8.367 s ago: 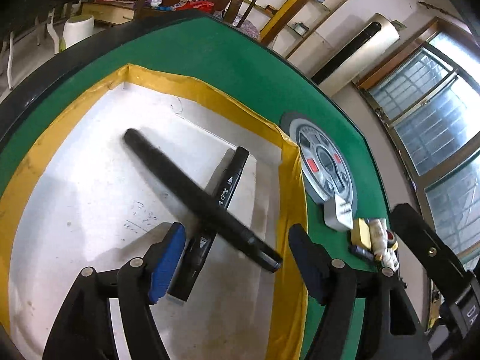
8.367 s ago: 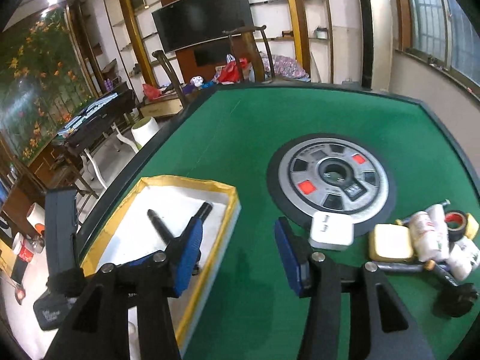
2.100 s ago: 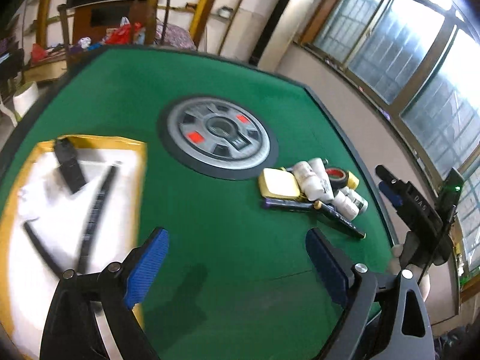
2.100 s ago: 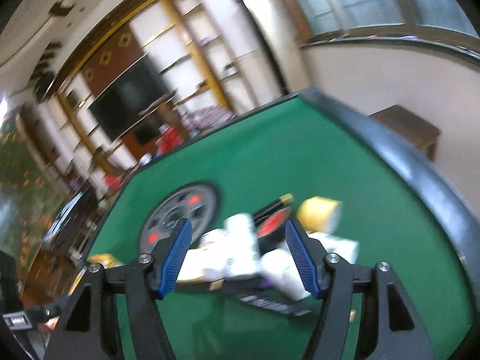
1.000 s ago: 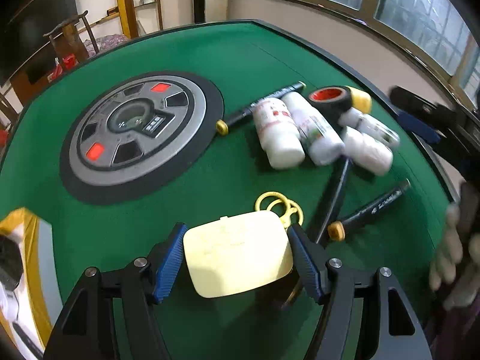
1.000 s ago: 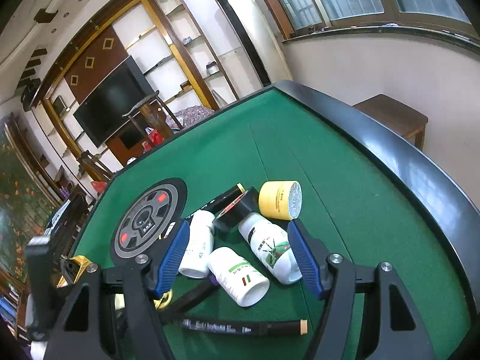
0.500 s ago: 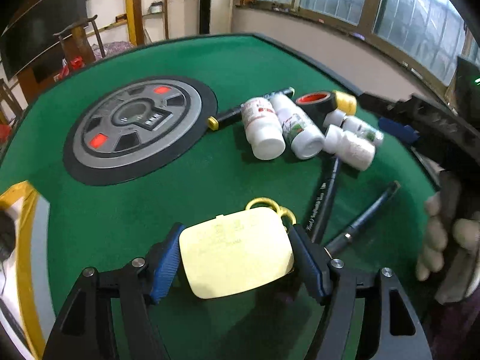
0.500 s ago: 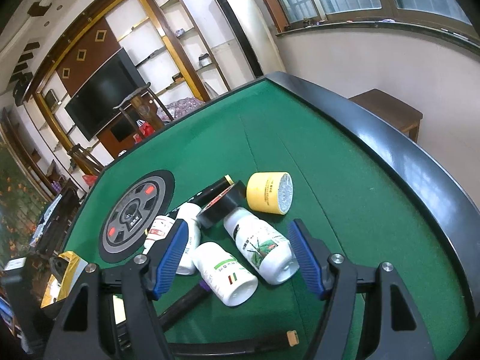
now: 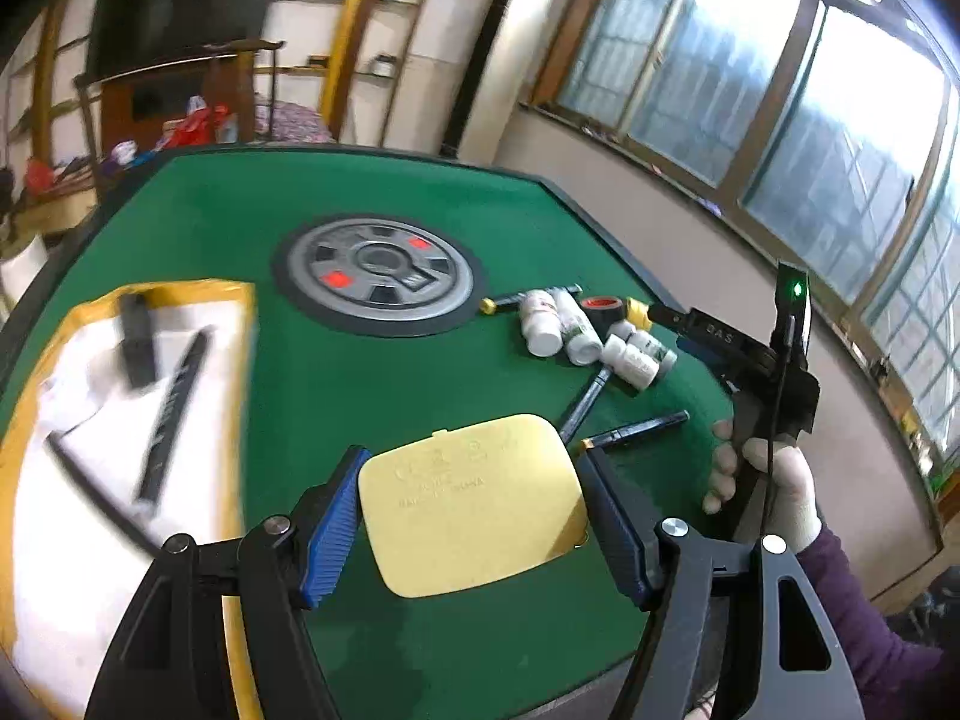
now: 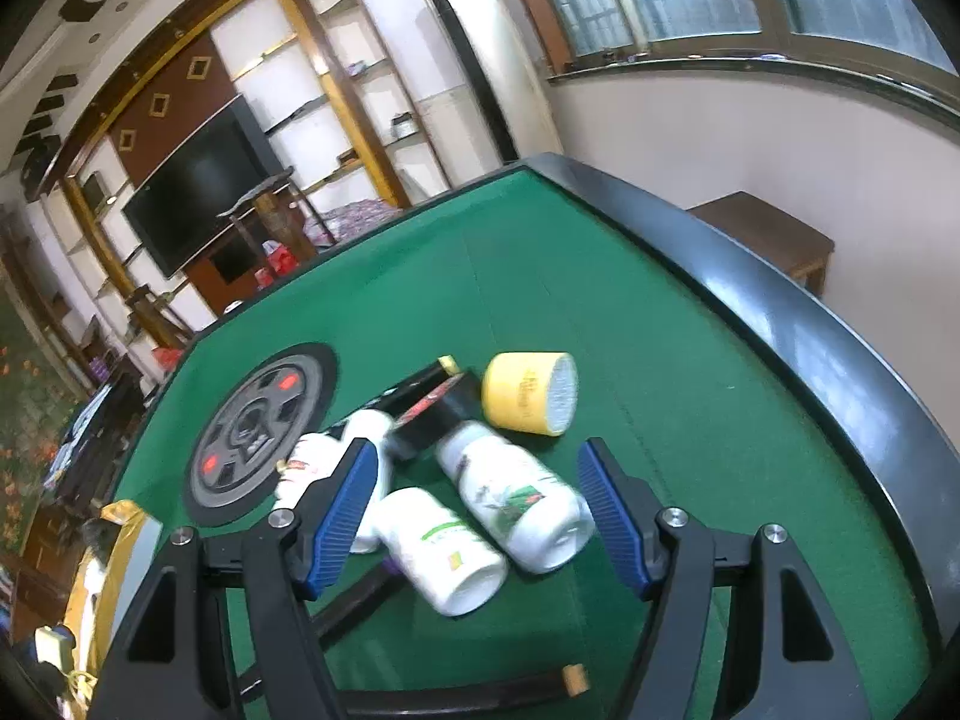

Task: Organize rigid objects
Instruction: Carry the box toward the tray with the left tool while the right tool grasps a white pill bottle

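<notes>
On green felt table [image 9: 252,228] | grey hub disc [image 9: 377,269] | windows right

Daylight came through windows [image 9: 840,138] at right, panes glared white. Green table [image 9: 336,372] evenly lit, shadows soft. White tray [image 9: 72,480] and pens smeared by motion blur. Bottles [image 10: 480,516] slightly blurred. Fisheye bent edges, corners black.

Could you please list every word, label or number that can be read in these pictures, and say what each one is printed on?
"DAS": on the black body of the right claw, seen from the left wrist.
Embossed lines on the yellow case in the left claw: too faint to read.
Dark lettering on the yellow cup: blurred.
Labels on the white bottles: too small and blurred.
Print on the markers: blurred.
</notes>
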`<control>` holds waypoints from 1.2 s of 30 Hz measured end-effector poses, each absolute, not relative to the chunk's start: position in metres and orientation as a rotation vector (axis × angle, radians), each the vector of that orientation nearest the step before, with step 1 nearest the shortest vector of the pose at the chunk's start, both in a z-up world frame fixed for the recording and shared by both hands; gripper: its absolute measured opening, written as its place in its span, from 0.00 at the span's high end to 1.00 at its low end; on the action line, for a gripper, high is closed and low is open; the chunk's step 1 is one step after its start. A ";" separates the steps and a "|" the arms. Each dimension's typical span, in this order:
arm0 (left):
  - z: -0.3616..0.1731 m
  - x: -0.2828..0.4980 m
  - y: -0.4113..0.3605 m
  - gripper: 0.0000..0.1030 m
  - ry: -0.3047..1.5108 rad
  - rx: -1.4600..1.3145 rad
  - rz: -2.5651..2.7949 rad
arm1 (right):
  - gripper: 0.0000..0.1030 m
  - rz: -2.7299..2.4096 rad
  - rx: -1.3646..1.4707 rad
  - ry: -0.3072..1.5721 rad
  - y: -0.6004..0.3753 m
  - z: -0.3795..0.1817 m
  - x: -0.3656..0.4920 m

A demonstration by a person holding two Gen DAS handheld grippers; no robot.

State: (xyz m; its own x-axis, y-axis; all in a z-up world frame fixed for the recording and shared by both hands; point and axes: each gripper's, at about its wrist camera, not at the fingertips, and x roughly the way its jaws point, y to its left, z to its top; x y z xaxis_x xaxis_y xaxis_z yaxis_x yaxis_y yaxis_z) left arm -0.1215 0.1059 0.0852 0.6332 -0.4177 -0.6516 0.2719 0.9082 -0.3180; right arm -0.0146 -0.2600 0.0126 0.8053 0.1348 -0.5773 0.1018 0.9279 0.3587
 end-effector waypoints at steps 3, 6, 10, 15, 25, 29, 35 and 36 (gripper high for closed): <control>0.090 -0.133 0.129 0.28 0.765 -0.221 -0.373 | 0.33 0.136 0.386 0.660 -0.241 0.024 -0.024; 0.093 -0.144 0.147 0.28 0.736 -0.247 -0.360 | 0.33 0.270 0.356 0.752 -0.211 0.031 -0.028; 0.093 -0.153 0.169 0.28 0.699 -0.277 -0.333 | 0.41 0.292 0.334 0.837 -0.184 0.030 -0.023; 0.090 -0.159 0.199 0.28 0.682 -0.326 -0.302 | 0.43 0.288 0.316 0.842 -0.163 0.037 0.007; 0.069 -0.167 0.265 0.28 0.680 -0.422 -0.212 | 0.57 0.126 0.218 0.982 -0.137 0.007 0.072; 0.058 -0.164 0.281 0.28 0.696 -0.464 -0.183 | 0.61 0.065 0.177 0.987 -0.137 -0.002 0.077; 0.051 -0.162 0.290 0.28 0.724 -0.477 -0.159 | 0.67 0.060 0.204 0.974 -0.144 -0.004 0.070; 0.050 -0.160 0.291 0.28 0.732 -0.471 -0.155 | 0.67 0.074 0.224 0.964 -0.147 0.001 0.064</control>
State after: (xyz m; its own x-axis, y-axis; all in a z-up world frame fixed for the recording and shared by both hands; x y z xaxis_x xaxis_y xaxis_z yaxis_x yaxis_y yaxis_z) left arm -0.1597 0.2906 0.0505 0.7382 -0.2967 -0.6059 -0.0261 0.8849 -0.4651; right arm 0.0641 -0.1473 0.0005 0.5699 0.1621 -0.8056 0.0364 0.9744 0.2219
